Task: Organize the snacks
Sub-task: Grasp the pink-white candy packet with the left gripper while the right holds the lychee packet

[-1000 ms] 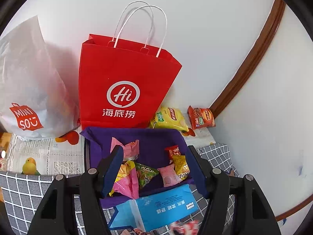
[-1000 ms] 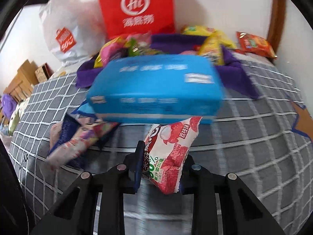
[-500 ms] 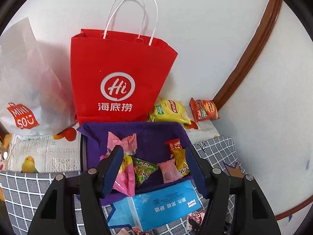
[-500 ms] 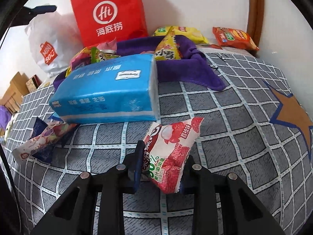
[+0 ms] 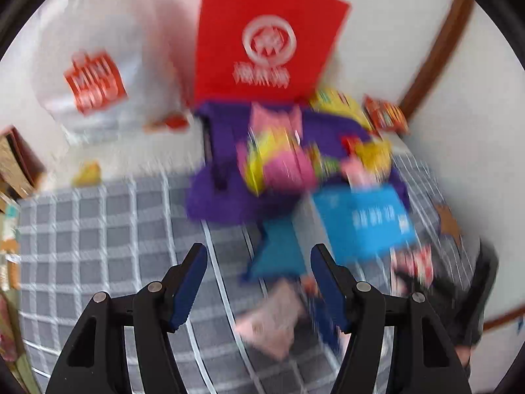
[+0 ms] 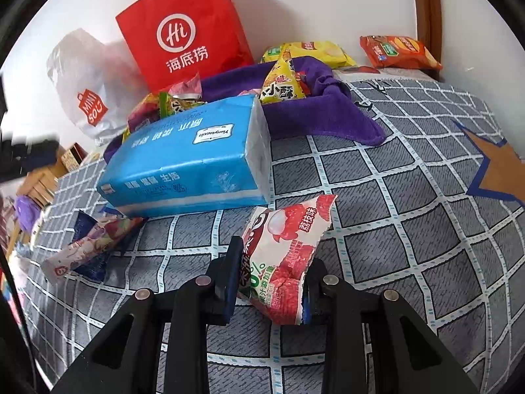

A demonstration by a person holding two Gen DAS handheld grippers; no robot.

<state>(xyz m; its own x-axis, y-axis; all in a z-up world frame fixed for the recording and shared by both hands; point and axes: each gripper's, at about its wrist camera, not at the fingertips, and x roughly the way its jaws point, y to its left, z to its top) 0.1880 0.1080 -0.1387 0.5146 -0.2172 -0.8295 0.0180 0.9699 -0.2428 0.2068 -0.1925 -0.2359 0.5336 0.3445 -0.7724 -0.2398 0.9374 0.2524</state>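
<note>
My right gripper (image 6: 270,259) is shut on a red and white lychee snack packet (image 6: 285,252), held just above the checked bedspread (image 6: 410,229). A purple cloth bin (image 6: 315,111) behind a blue tissue pack (image 6: 187,161) holds several snack packets. My left gripper (image 5: 259,269) is open and empty above the bedspread (image 5: 98,236), in a blurred view, with the purple bin (image 5: 226,193) and tissue pack (image 5: 367,220) ahead to the right. A pale snack packet (image 5: 272,321) lies below its right finger.
A red paper bag (image 6: 183,36) and a white plastic bag (image 6: 85,95) stand against the wall. A yellow chip bag (image 6: 315,51) and an orange packet (image 6: 397,51) lie behind the bin. A colourful packet (image 6: 88,246) lies left of the tissue pack.
My left gripper has pulled back and swung left fast, blurring its view; the bin now sits further ahead. My right gripper still holds the lychee packet and has shifted slightly.
</note>
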